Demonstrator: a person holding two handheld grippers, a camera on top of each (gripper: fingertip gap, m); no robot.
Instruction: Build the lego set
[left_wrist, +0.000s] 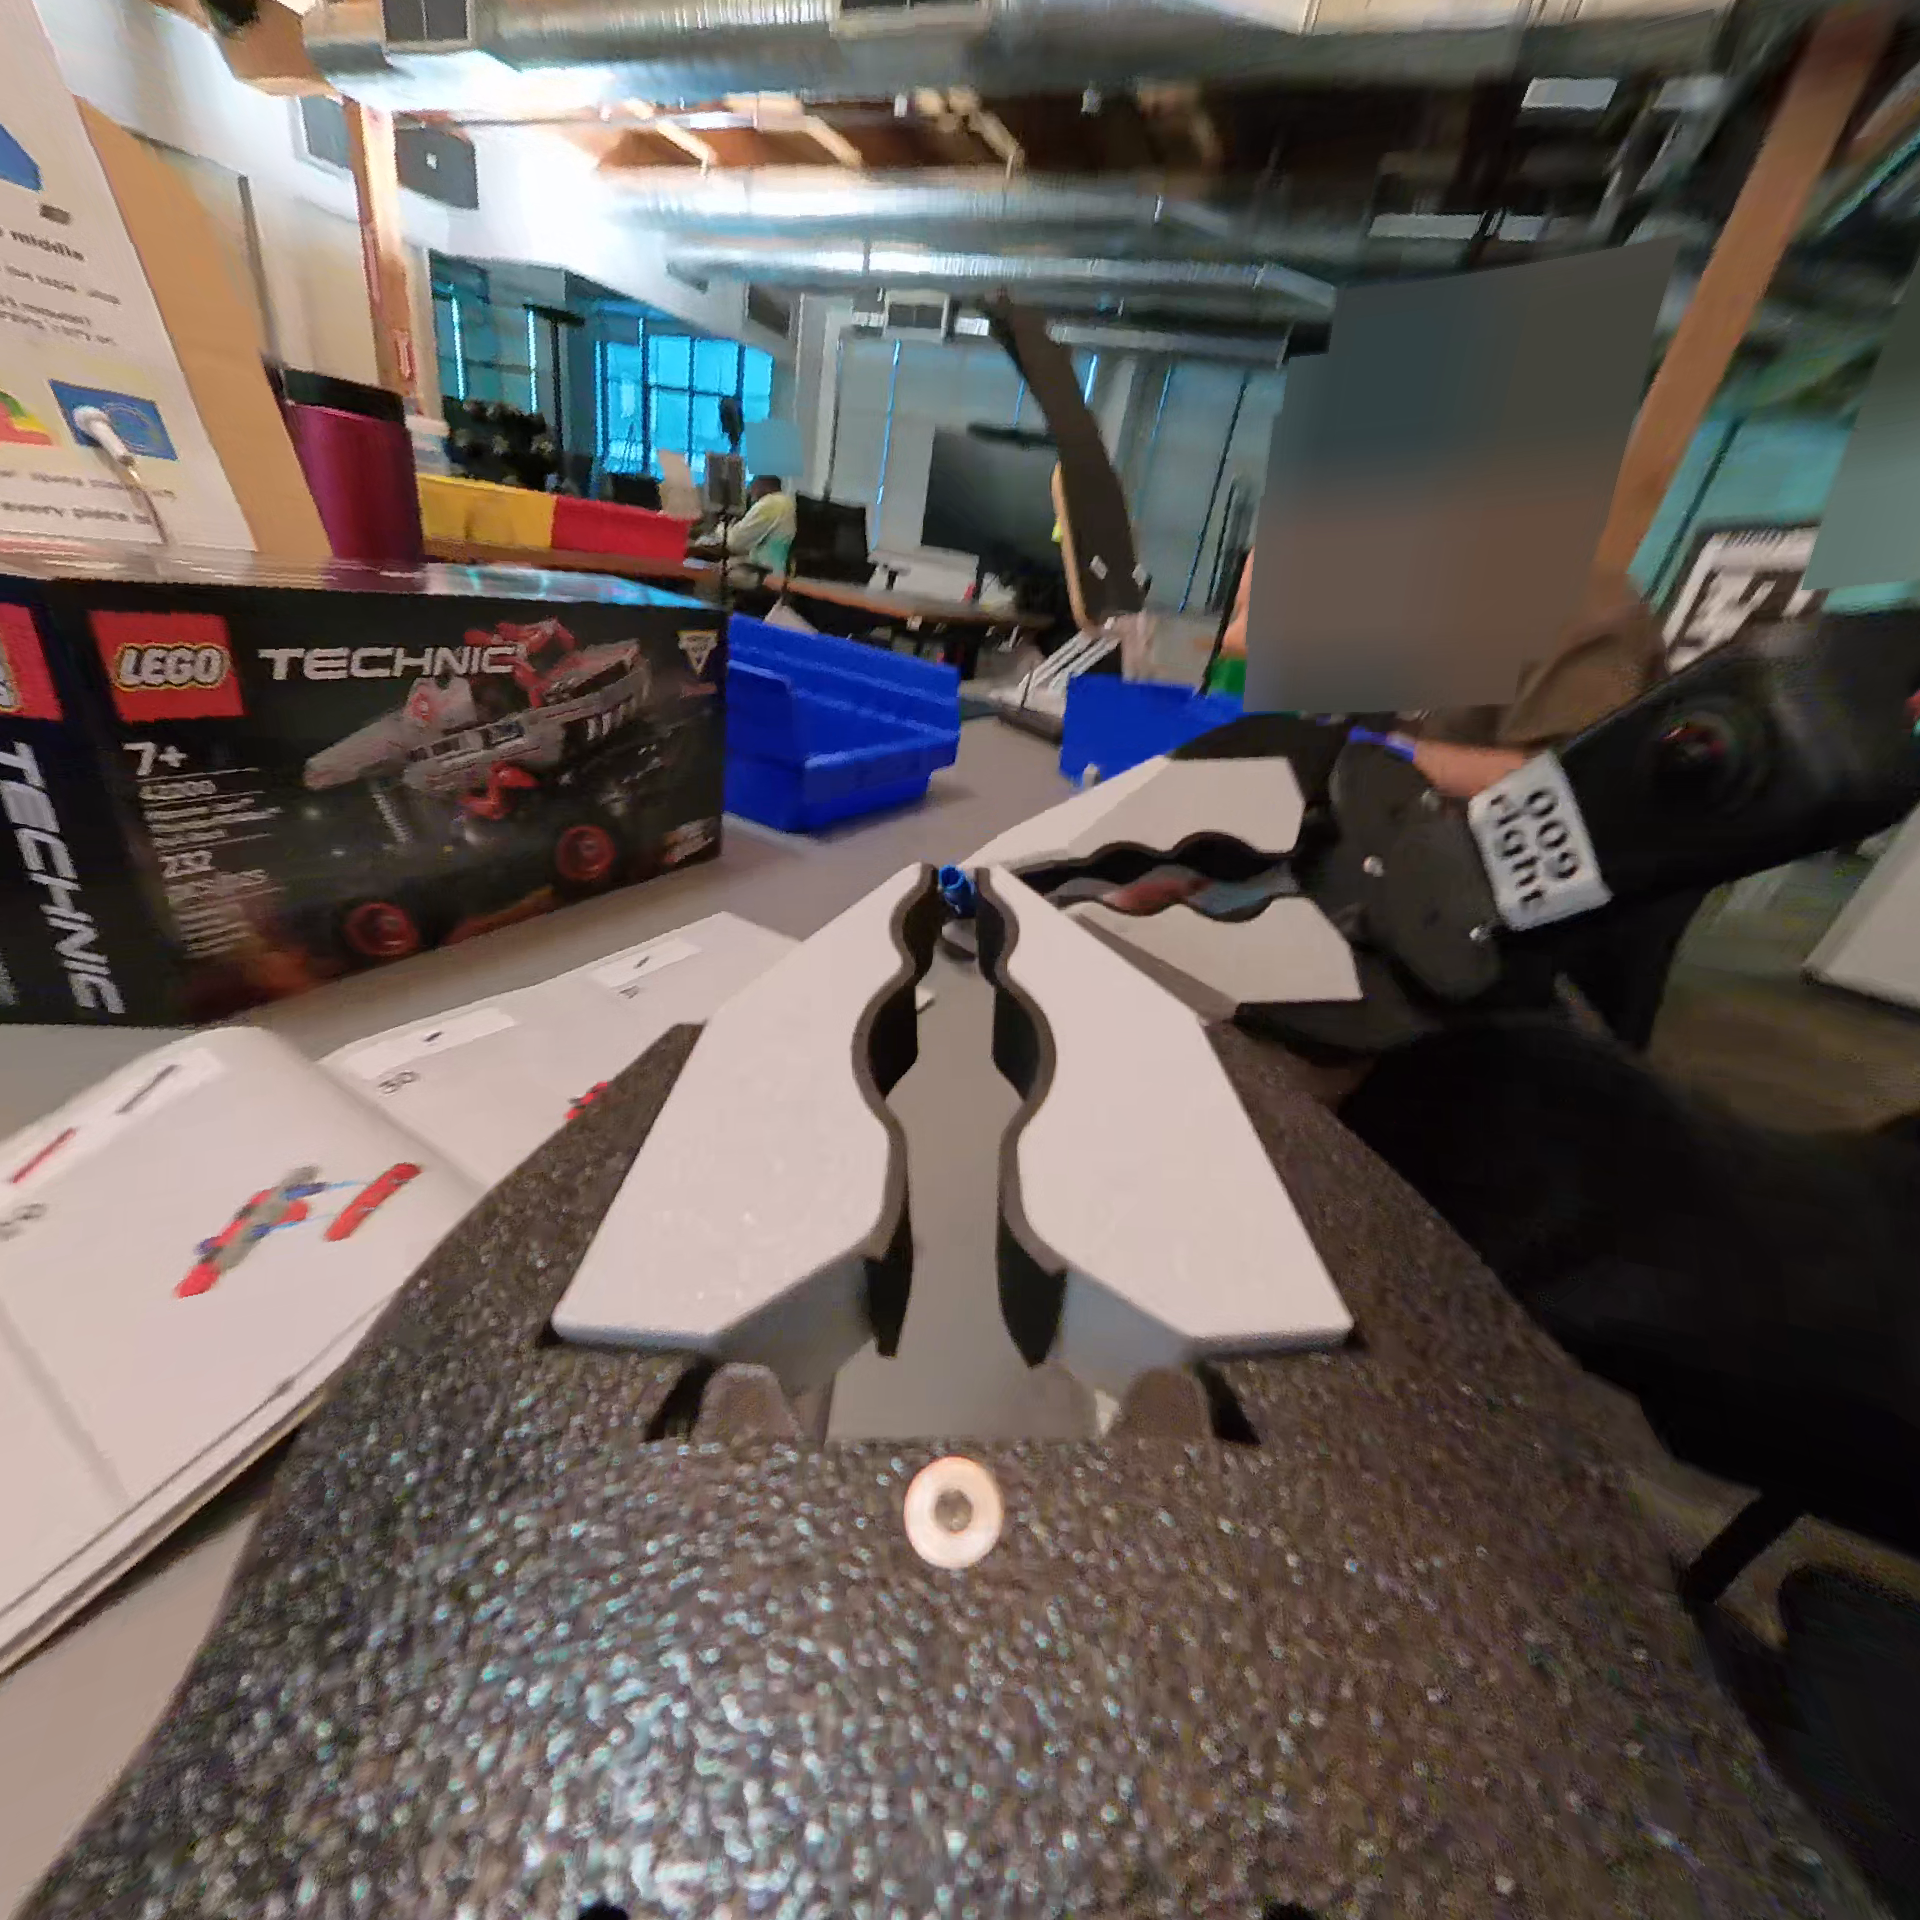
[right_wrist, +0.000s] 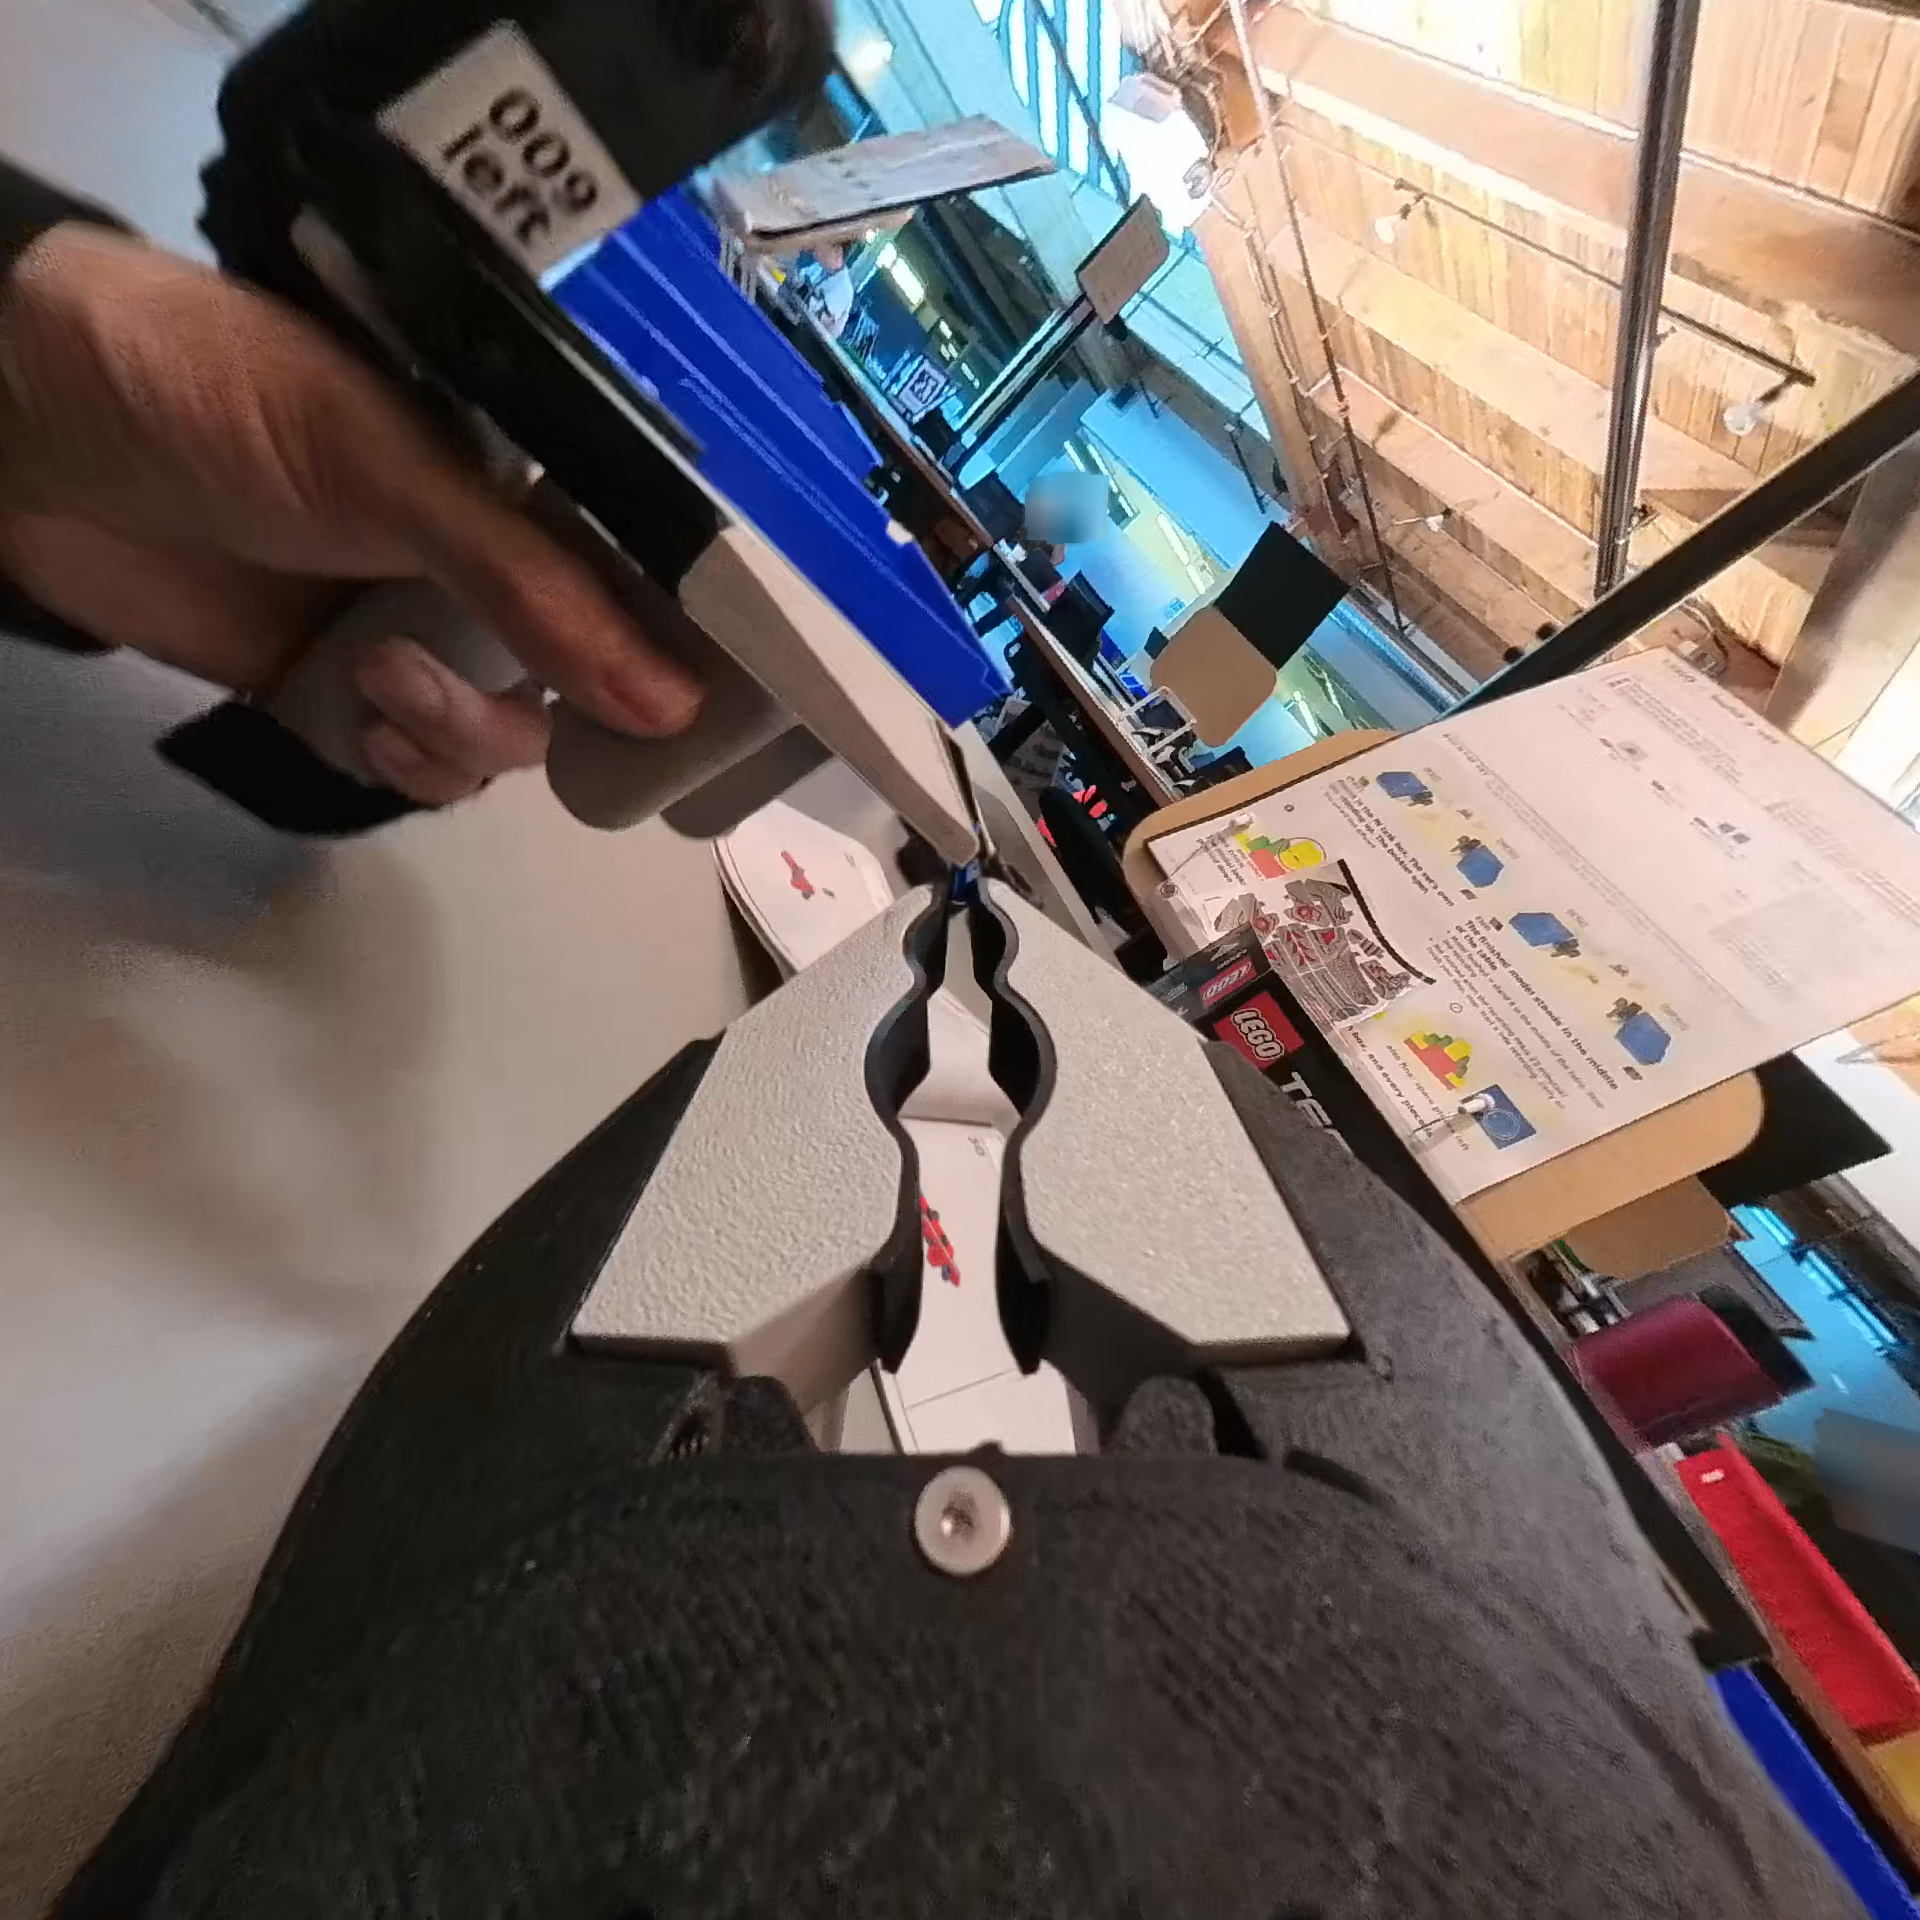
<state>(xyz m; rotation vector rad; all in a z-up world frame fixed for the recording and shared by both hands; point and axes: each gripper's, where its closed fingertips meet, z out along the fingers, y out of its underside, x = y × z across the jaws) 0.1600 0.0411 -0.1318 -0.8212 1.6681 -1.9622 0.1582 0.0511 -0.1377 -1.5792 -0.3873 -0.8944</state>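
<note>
— Pinching a small blue piece (left_wrist: 954, 889) at the very tips, my left tongs (left_wrist: 956, 896) are clenched on it, raised above the table (left_wrist: 852, 847).

— And the other pair?

— My right tongs (right_wrist: 961, 906) are coming in from the right in the left wrist view, tip to tip with the left ones. In the right wrist view their tips are closing narrowly around something blue and thin (right_wrist: 964, 883) (whether it is the same piece or a second one, I cannot tell), so they are nearly shut, and I cannot tell whether they are truly gripping it.

— Where is everything else sitting?

— An open instruction booklet (left_wrist: 208, 1247) is lying on the table to my left, showing a red and blue sub-assembly. Behind it the dark set box (left_wrist: 364, 790) is standing, and blue bins (left_wrist: 831, 738) are sitting farther back. A cardboard stand with a printed sheet (right_wrist: 1558, 914) is rising behind the box, a magenta cup (left_wrist: 358, 478) beside it.

— Whose hand is that?

— Mine (right_wrist: 260, 499), wrapping the left grip.
</note>
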